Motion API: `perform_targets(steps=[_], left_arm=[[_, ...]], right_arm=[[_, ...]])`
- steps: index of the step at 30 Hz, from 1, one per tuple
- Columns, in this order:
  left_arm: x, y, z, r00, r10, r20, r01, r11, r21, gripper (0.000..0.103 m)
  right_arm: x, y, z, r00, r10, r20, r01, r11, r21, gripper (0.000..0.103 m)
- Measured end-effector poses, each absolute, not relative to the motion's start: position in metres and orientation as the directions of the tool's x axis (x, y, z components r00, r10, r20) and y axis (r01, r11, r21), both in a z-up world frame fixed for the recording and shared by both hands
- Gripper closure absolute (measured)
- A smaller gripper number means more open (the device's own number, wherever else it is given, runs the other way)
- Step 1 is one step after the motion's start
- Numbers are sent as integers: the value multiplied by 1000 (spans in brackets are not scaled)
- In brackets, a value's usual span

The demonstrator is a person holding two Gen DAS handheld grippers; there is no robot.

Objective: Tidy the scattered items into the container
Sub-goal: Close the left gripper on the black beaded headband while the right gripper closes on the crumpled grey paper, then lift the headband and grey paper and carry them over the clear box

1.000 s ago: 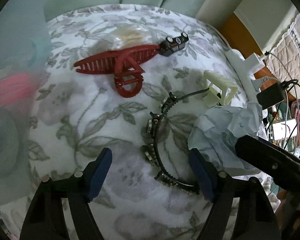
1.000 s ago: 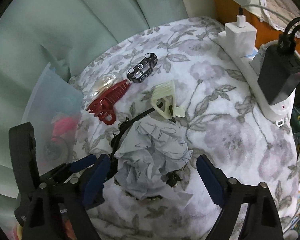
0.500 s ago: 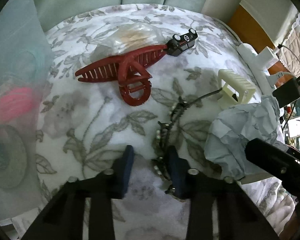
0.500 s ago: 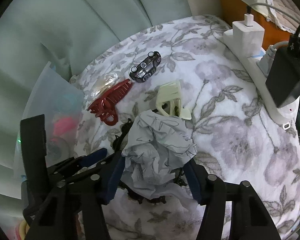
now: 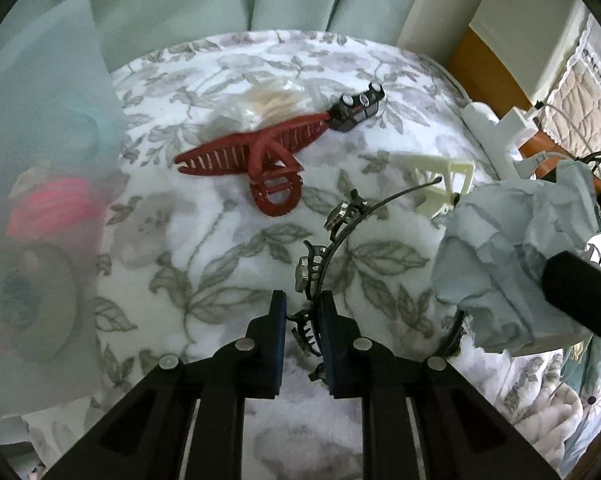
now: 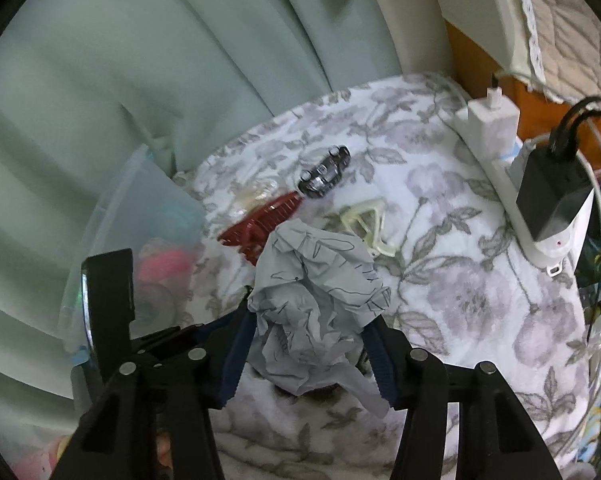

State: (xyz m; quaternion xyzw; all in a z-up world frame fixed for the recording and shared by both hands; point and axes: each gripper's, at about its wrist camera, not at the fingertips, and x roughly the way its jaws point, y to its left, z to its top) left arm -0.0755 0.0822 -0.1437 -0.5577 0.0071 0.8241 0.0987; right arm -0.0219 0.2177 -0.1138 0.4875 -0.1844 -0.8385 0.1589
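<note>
The left gripper [image 5: 302, 322] is clamped on the black jewelled headband [image 5: 332, 240], whose arc curves up off the floral blanket [image 5: 204, 264]. The right gripper [image 6: 306, 350] squeezes a crumpled grey cloth [image 6: 316, 292] between its blue pads. On the blanket lie a red claw clip [image 5: 260, 156], a small toy car [image 5: 356, 110] touching its tip, and a cream hair clip [image 5: 444, 176]. The translucent container [image 5: 40, 160] sits at the left edge, holding a pink item
</note>
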Motion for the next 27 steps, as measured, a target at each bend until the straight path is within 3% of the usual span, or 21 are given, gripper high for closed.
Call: perform_targets(steps=[27], left_arm=[[-30, 49, 10, -679, 231, -697, -193, -972, -134, 87]], right_arm=[[33, 231, 15, -703, -470, -533, 195, -849, 491, 46]])
